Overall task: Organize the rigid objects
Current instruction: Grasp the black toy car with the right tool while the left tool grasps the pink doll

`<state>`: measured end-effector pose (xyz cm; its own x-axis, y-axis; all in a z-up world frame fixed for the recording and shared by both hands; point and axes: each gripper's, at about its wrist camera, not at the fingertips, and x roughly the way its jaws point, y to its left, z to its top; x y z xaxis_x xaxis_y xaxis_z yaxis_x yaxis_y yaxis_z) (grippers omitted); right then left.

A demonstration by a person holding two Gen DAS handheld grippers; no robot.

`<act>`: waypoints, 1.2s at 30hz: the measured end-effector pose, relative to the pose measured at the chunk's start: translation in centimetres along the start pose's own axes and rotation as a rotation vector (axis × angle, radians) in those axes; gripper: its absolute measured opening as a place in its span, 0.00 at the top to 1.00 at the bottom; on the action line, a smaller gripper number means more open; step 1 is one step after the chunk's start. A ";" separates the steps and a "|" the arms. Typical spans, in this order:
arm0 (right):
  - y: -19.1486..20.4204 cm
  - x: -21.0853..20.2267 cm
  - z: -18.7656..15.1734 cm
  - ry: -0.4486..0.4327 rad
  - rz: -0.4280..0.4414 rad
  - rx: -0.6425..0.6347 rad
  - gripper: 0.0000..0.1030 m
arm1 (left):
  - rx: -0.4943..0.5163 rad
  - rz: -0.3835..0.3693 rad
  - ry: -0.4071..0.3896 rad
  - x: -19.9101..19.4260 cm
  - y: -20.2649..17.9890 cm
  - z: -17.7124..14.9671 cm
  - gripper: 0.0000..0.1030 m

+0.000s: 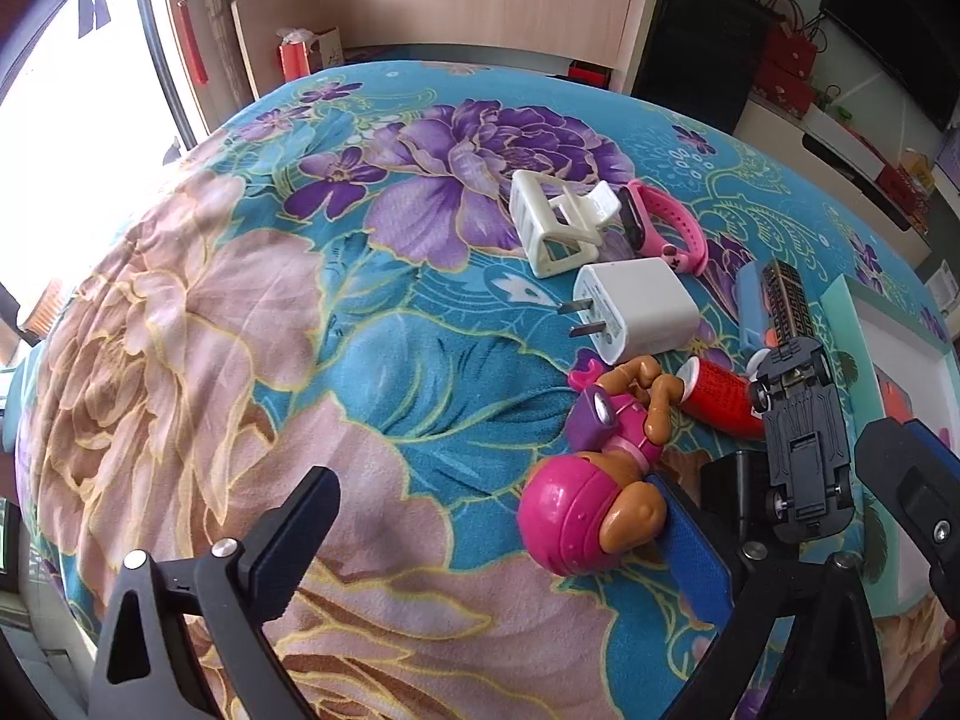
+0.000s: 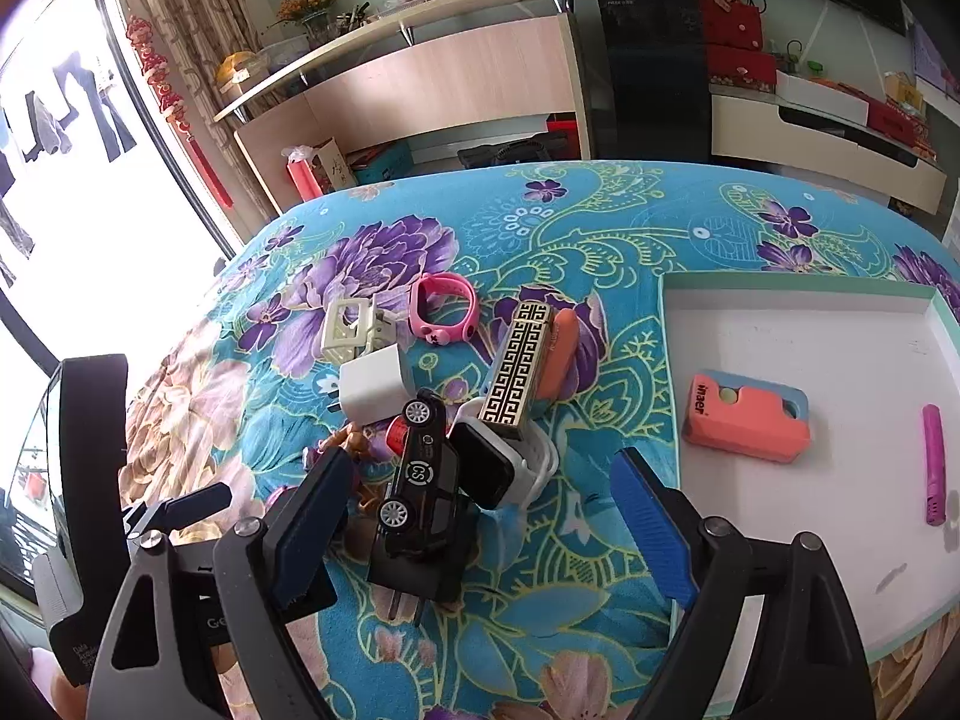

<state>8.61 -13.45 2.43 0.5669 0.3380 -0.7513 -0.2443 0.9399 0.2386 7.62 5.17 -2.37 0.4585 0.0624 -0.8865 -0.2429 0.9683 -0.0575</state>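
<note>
**Operator:** I start with the biggest thing: the flowered cloth (image 2: 540,210) covers the whole tabletop, and the white tray (image 2: 798,324) sits on it at my right side. It already holds a coral case (image 2: 747,417) and a magenta stick (image 2: 933,465), well apart from each other.

**Observer:** So the sorting is partly done?

**Operator:** I judge it so. The pile is still out on the cloth: white charger (image 1: 636,309), cream clip (image 1: 555,222), pink watch band (image 1: 660,225), patterned lighter (image 2: 519,369), the pink-helmeted toy figure (image 1: 591,507), a red tube (image 1: 723,399).

**Observer:** And your grippers?

**Operator:** The right hand-held gripper (image 2: 480,516) is spread wide and holds nothing; the black toy car (image 2: 420,480) stands tilted on a black plug block (image 2: 414,570) just between its fingers. The left hand-held gripper (image 1: 498,564) is also wide and empty, with the figure's head touching its right pad.

**Observer:** Next move?

**Operator:** I reckon the car is the pick. It calls for closing squarely across its body, since it leans on its neighbours and could tip, then a carry right to a bare part of the tray.
</note>
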 end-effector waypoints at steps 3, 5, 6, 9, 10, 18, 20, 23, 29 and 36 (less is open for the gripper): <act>0.6 0.3 -0.2 0.010 0.019 -0.016 0.33 | -0.023 -0.001 -0.008 0.2 0.8 0.1 0.11; 0.8 0.6 -0.3 0.023 0.035 -0.021 0.35 | -0.016 -0.002 -0.011 0.5 0.9 0.1 0.11; 1.0 0.8 -0.4 0.028 0.037 -0.023 0.38 | -0.007 -0.007 -0.018 0.5 0.8 0.1 0.11; 1.3 1.0 -0.5 0.034 0.049 -0.033 0.45 | 0.021 -0.024 -0.038 0.7 0.3 0.1 0.11; 1.4 1.1 -0.5 0.036 0.055 -0.033 0.46 | 0.026 -0.033 -0.043 0.7 0.1 0.1 0.11; 1.6 1.8 -0.7 0.056 0.063 -0.030 0.58 | 0.077 -0.077 -0.078 0.7 -1.0 0.3 0.20; 1.6 1.9 -0.8 0.060 0.065 -0.028 0.62 | 0.093 -0.092 -0.087 0.6 -1.3 0.2 0.26; 1.5 2.1 -0.8 0.067 0.066 -0.024 0.65 | 0.122 -0.107 -0.099 0.4 -1.8 0.2 0.36; 1.2 2.3 -0.9 0.077 0.072 -0.013 0.65 | 0.161 -0.118 -0.107 0.3 -2.5 0.0 0.46; 1.1 2.3 -0.9 0.075 0.072 -0.011 0.73 | 0.185 -0.132 -0.127 -0.3 -2.8 -0.1 0.58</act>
<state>8.95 -11.64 0.40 0.4867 0.3999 -0.7767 -0.2913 0.9125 0.2873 8.09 2.45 -1.99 0.5823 -0.0494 -0.8115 -0.0186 0.9971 -0.0740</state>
